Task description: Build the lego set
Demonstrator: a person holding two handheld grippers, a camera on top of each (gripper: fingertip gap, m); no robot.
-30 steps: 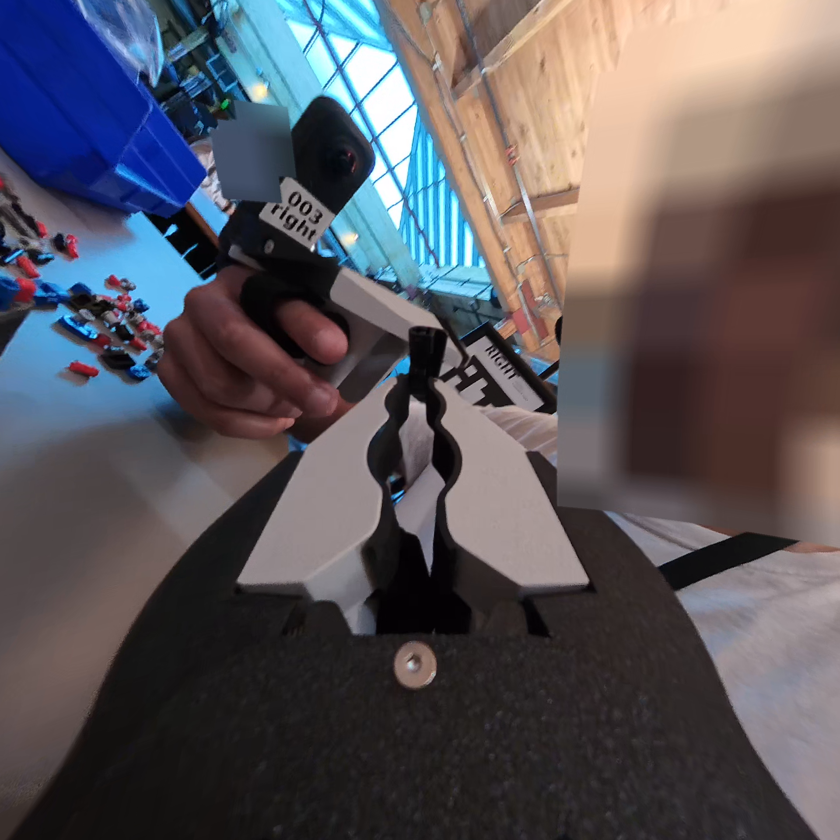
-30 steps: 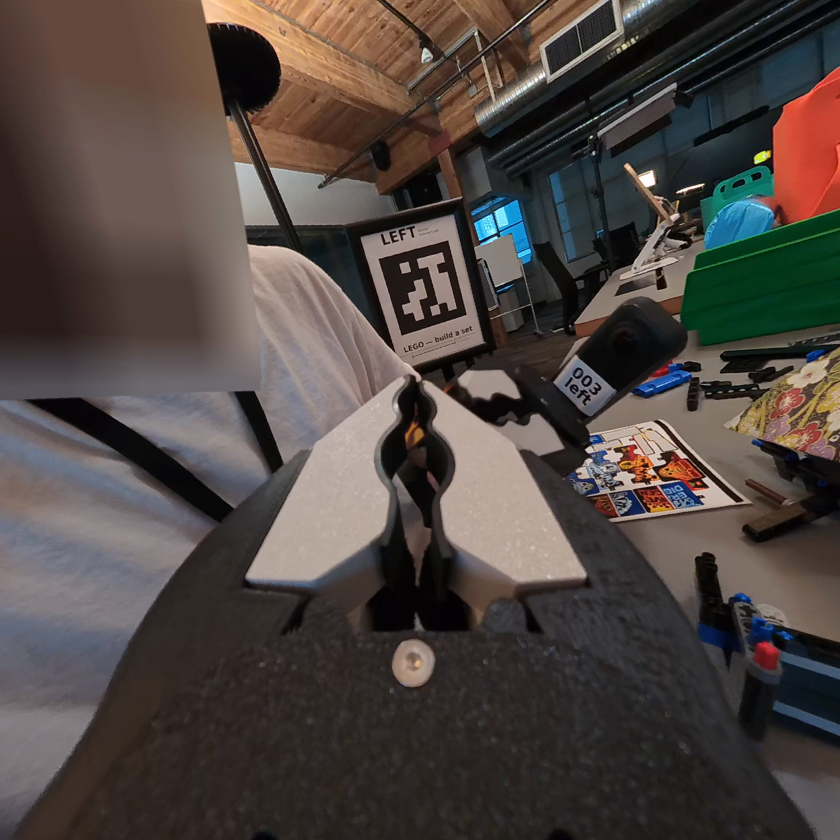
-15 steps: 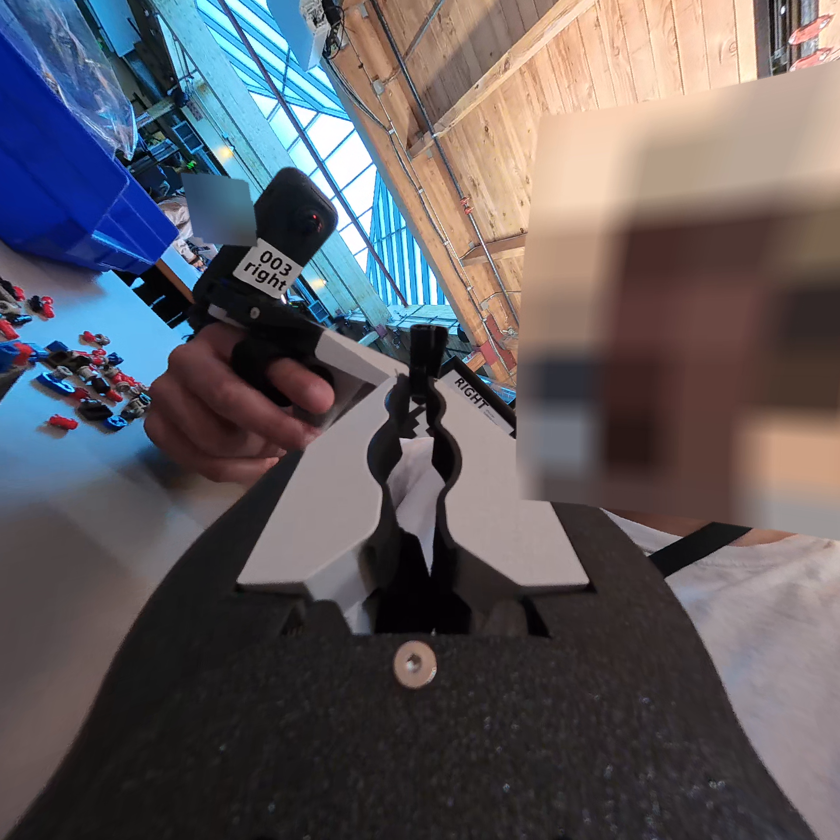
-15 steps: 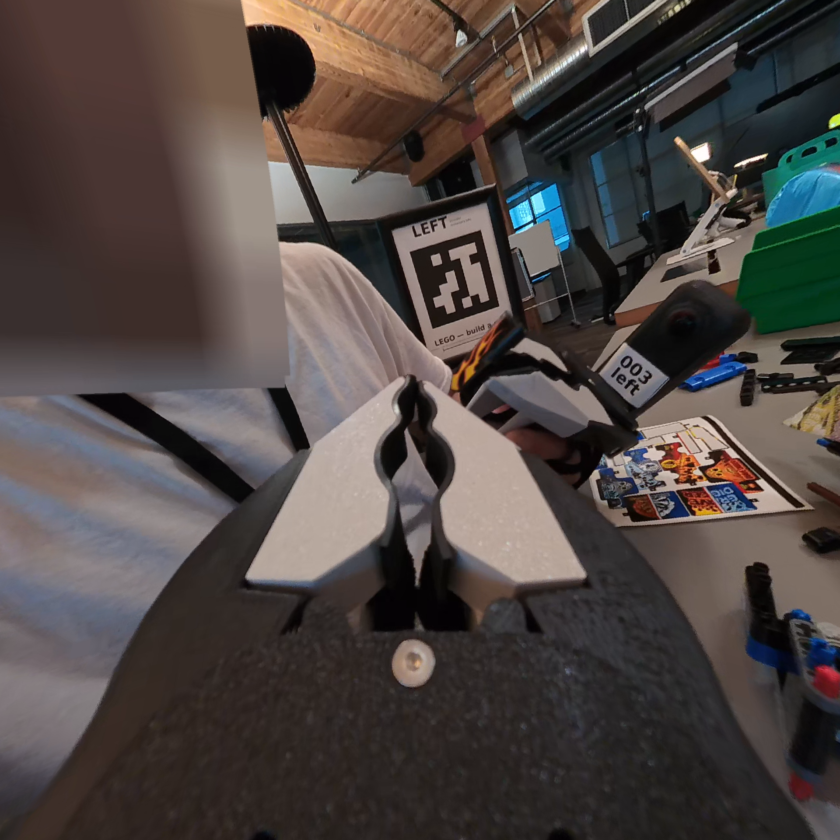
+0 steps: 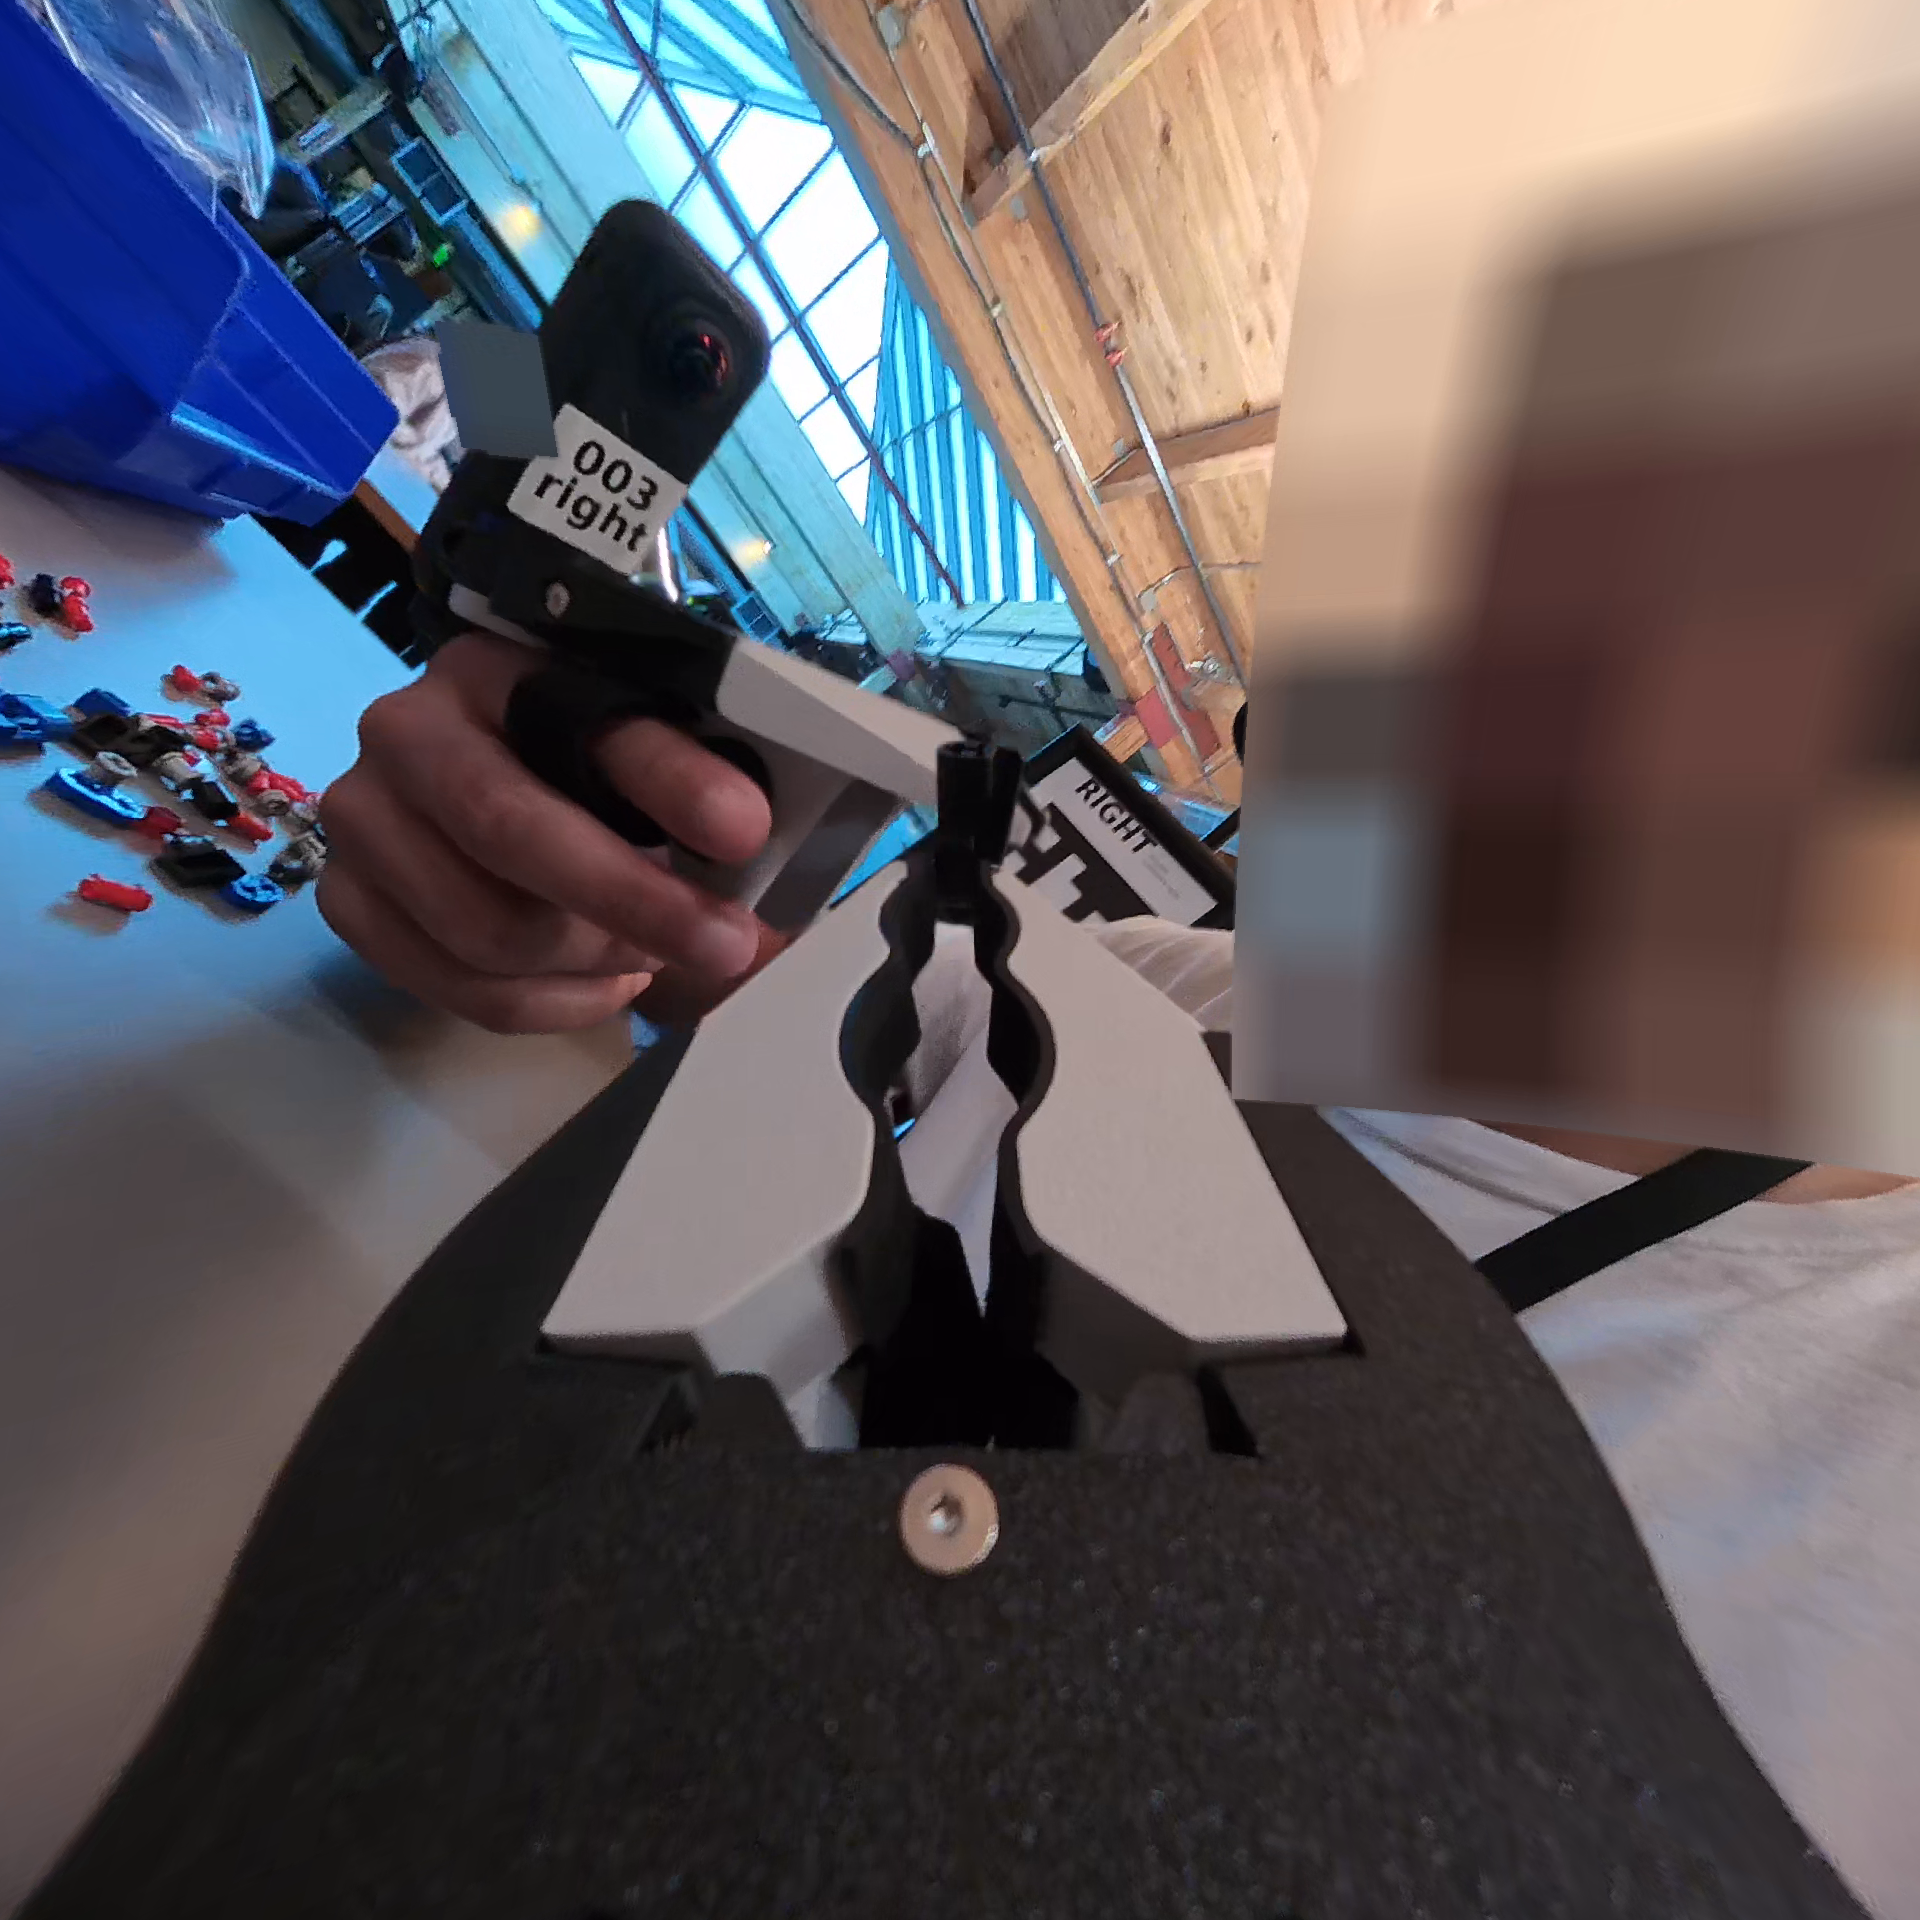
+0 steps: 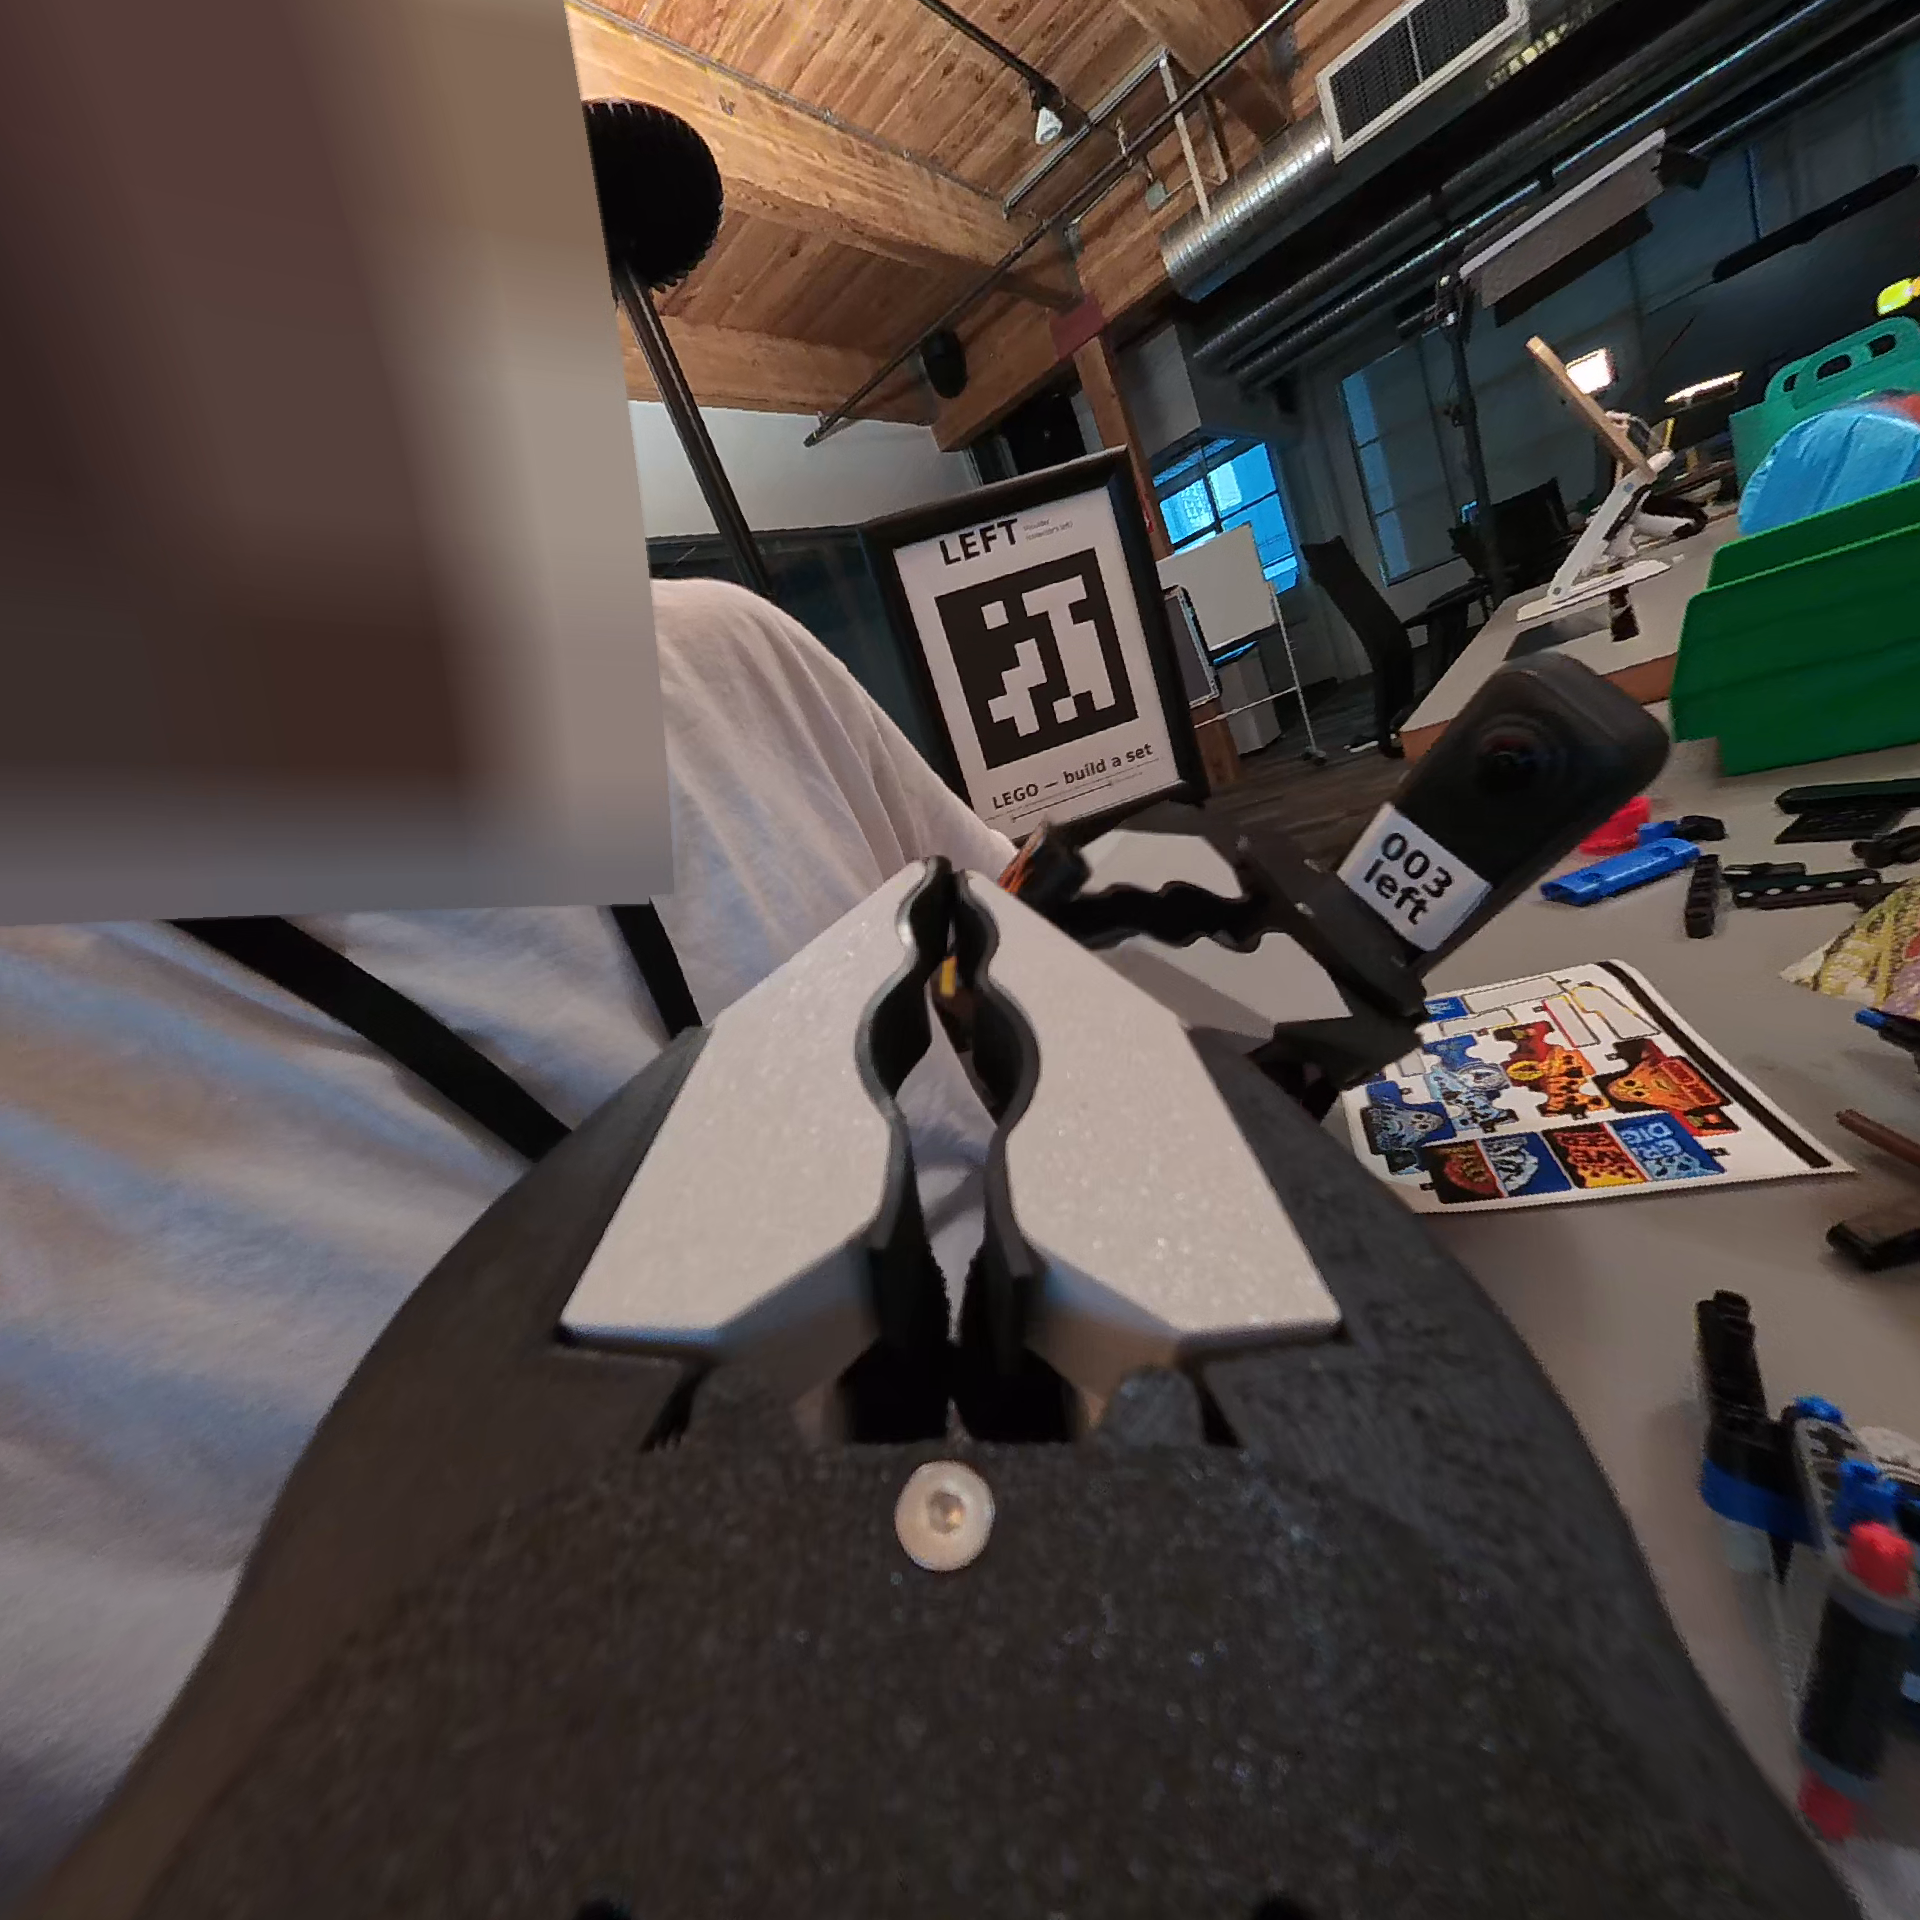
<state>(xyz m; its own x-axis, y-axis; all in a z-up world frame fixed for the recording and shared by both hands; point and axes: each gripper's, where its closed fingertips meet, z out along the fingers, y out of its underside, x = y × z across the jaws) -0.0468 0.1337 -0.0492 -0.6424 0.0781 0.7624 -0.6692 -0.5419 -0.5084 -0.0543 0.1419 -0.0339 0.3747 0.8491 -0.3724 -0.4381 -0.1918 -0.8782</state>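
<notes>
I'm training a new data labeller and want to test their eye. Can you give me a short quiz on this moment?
1. True or false: the left gripper is open and empty.
2. In the right wrist view, the printed sheet lies: A) on a green bin, B) flat on the table, C) between gripper fingers.
3. What colours are the loose pieces near the blue bin?

Key: 1 false, it is shut on a small black piece. 2 B. 3 mainly red, blue and black.
</notes>
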